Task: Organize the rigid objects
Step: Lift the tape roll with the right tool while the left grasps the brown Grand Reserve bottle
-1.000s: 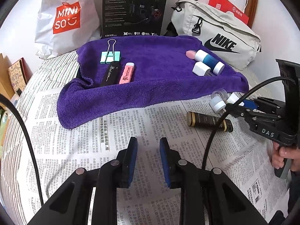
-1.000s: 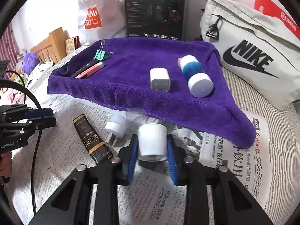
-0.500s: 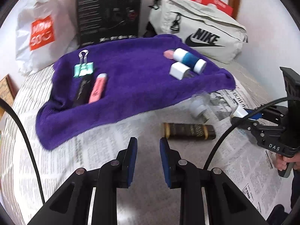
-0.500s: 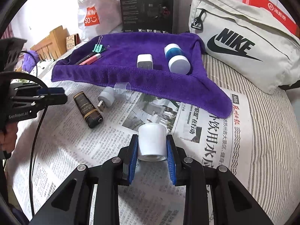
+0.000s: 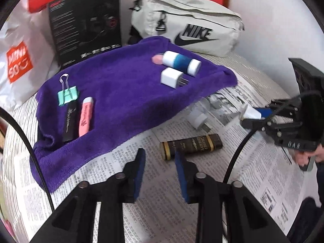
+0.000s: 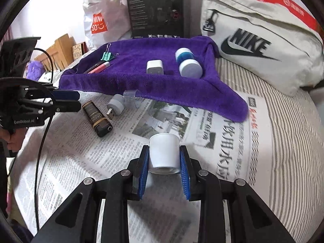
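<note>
While the right gripper (image 6: 164, 172) clamps a white cap (image 6: 164, 151) at lower centre—likely bound for the purple towel (image 6: 141, 81)—the left gripper (image 5: 160, 174), empty, is opening toward the dark tube (image 5: 191, 144) just above it.

Right tool (image 6: 164, 168) grips a white cylinder (image 6: 164, 154).

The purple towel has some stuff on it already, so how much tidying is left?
Done: the purple towel holds a binder clip, a black pen, a pink highlighter, a white charger and a blue-and-white bottle.

In hand: the right gripper is clamped on a white cup.

Left: the brown tube and the small USB plug lie on the newspaper. The left gripper is empty, its jaws opening near the tube.
</note>
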A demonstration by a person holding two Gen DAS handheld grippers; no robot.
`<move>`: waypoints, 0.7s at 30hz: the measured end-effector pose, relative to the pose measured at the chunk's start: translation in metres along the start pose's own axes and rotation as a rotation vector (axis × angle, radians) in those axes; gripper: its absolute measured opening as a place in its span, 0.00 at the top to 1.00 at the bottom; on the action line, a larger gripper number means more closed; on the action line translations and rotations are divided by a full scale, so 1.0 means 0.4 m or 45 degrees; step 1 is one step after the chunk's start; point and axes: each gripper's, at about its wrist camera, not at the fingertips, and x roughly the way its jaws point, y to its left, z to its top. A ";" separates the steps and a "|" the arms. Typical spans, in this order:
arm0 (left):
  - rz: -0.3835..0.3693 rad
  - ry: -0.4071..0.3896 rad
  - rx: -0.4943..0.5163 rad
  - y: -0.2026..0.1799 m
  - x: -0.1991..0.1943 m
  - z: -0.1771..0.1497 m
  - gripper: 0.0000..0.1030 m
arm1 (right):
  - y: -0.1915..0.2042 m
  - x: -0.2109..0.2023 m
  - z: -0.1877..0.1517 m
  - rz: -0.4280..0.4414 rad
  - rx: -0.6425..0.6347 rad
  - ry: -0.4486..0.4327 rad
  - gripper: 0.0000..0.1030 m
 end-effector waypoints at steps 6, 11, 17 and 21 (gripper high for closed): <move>0.016 0.028 0.201 -0.047 0.013 0.021 0.62 | -0.048 -0.043 -0.028 -0.015 0.101 0.002 0.72; -0.017 0.045 0.351 -0.086 0.033 0.026 0.60 | -0.062 -0.055 -0.038 -0.013 0.107 0.011 0.72; -0.024 0.077 0.503 -0.121 0.063 0.024 0.52 | -0.063 -0.046 -0.039 -0.009 0.096 0.018 0.72; -0.059 0.079 0.494 -0.120 0.065 0.029 0.54 | -0.066 -0.043 -0.038 0.006 0.099 0.015 0.72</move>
